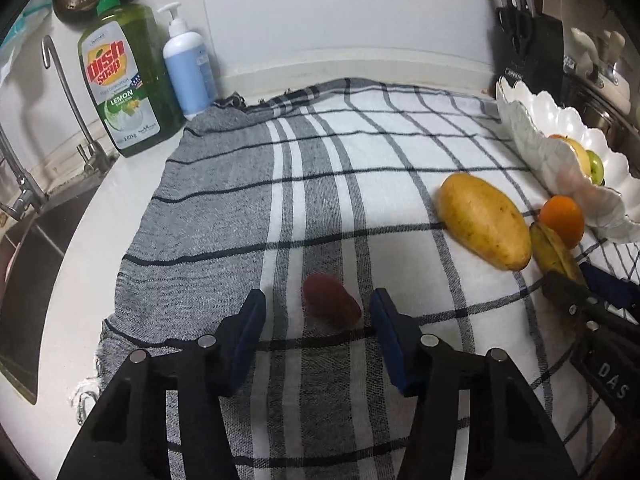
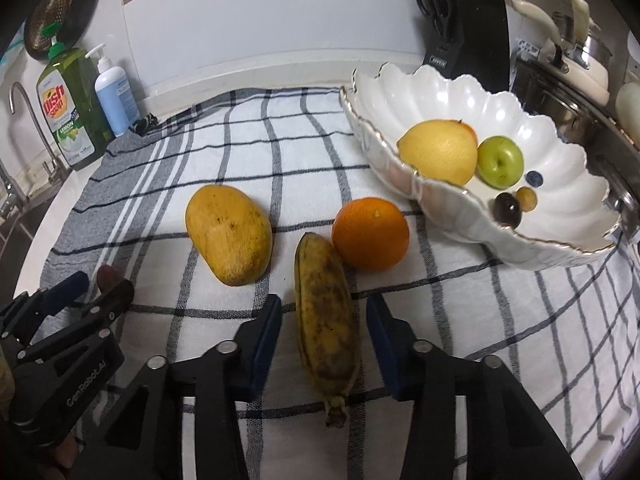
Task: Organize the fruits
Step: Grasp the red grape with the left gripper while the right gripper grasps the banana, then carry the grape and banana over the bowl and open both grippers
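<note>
Banana (image 2: 326,320) between right gripper (image 2: 324,328) pads, gaps both sides.

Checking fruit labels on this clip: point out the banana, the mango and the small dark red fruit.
banana (image 2: 326,316), right wrist view, middle of its peel.
mango (image 2: 229,234), right wrist view, centre of its skin.
dark red fruit (image 1: 331,300), left wrist view, its top surface.

A white counter (image 1: 100,216) runs below a pale wall panel (image 1: 340,12), draped with a grey, white and black checked cloth (image 1: 224,208). At the upper left of the left view stand a green dish soap bottle (image 1: 124,92), a blue pump bottle (image 1: 188,68) and a metal tap (image 1: 64,80) over a dark sink (image 1: 36,264). At upper right sit a black knife block (image 2: 464,28) and steel pots (image 2: 576,92); the light is dim and even.
</note>
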Available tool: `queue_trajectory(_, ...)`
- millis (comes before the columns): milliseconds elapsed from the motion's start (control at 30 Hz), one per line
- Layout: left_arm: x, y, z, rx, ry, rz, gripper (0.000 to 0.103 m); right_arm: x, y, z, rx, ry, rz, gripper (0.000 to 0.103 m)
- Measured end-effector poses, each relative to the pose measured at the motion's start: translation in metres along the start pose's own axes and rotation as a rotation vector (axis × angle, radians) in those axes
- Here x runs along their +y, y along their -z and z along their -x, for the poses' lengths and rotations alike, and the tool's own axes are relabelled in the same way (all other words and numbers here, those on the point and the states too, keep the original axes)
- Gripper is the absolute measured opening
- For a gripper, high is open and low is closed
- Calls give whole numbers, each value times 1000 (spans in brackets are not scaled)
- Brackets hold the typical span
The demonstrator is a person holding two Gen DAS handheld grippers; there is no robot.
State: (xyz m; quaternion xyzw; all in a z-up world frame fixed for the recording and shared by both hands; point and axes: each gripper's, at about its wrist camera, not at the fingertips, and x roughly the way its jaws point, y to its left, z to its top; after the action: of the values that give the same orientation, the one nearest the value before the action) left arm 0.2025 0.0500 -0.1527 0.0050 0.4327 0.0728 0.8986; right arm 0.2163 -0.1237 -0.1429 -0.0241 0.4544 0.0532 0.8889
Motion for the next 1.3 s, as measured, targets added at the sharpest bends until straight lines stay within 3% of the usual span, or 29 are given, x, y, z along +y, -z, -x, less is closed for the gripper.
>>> queue_trajectory(200,0,-1,1,-3,23,-5,28,-1,2,-4,8,-1,1,32)
queue_trajectory(767,4,-3,22,-38,35,-27,26,1,0,8,-6,-22,-2,31)
queue_trajectory(1300,-10,-21,68,-117,65,-78,26,-13,-19,56,-103,-21,-26,31)
